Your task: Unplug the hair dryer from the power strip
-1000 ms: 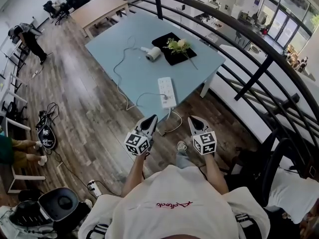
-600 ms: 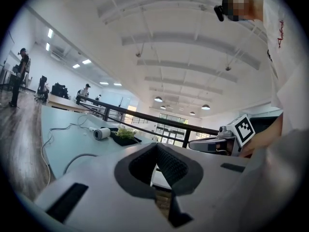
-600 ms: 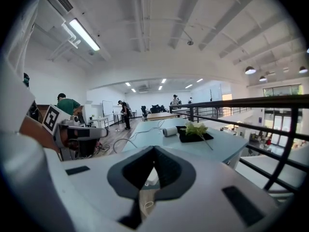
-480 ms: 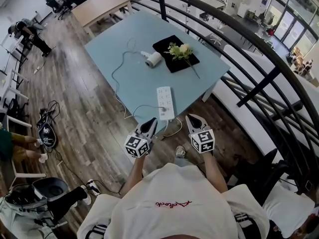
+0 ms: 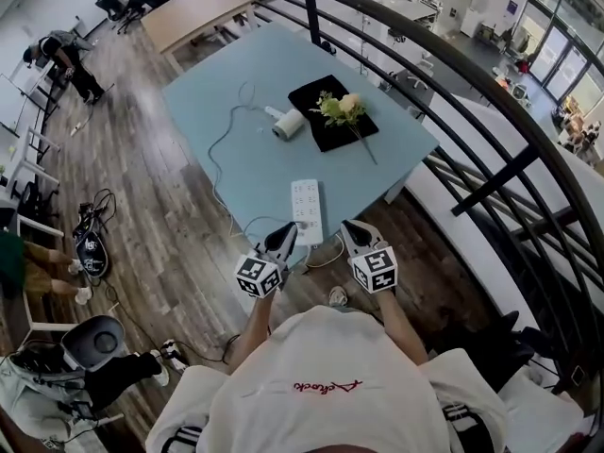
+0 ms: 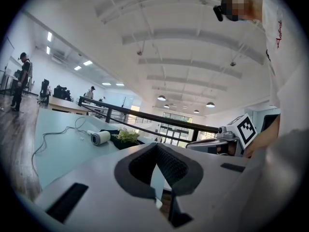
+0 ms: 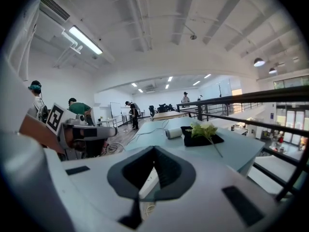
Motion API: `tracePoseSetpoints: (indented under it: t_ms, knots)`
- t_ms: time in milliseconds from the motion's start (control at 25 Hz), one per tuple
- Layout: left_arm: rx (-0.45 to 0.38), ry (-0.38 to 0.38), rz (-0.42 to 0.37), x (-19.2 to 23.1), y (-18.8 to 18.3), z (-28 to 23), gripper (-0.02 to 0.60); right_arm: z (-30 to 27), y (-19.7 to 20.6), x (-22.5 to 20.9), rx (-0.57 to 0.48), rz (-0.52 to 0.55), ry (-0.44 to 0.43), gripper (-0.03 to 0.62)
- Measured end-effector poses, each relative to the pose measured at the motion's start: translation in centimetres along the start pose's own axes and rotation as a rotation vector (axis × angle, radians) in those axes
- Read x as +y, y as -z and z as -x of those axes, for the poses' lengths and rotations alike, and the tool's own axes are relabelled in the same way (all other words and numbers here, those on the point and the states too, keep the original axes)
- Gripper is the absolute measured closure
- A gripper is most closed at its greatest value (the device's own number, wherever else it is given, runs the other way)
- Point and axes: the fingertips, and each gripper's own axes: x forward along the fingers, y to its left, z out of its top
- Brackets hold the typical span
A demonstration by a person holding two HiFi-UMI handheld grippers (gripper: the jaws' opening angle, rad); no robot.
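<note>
A white hair dryer lies on the light blue table, and its thin cord loops down the left side toward the white power strip at the table's near edge. I cannot make out the plug. My left gripper hovers at the strip's near end, jaws shut and empty. My right gripper hangs just right of that end, also shut with nothing in it. The dryer shows far ahead in the left gripper view, and the dryer also appears in the right gripper view.
A black cloth with a flower sprig lies beside the dryer. A black railing curves along the table's right side. Cables lie on the wood floor at left, a crouched person is lower left, and a wooden table stands behind.
Both grippers have moved forward, and the table and power strip have drawn nearer, so their tips now reach the strip's near end. The person at lower left has shifted.
</note>
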Motion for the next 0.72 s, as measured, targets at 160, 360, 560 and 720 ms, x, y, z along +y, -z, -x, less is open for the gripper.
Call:
tracePoseSetpoints:
  t_ms: [160,360,560,720]
  knots:
    - [0.009,-0.021,0.01,0.5,-0.3,-0.8,0.572,-1.1,-0.2,-0.7,0.012,-0.011,-0.025,0.576]
    - [0.021,-0.027,0.025,0.8,0.3,-0.9,0.572,-1.8,0.5,-0.5,0.033,-0.024,-0.036,0.577]
    - [0.036,-0.023,0.03,1.0,1.2,-0.9,0.572,-2.3,1.3,-0.7,0.049,-0.028,-0.036,0.576]
    - [0.056,-0.012,0.032,1.8,1.8,-1.0,0.572,-3.2,1.4,-1.1,0.06,-0.036,-0.021,0.577]
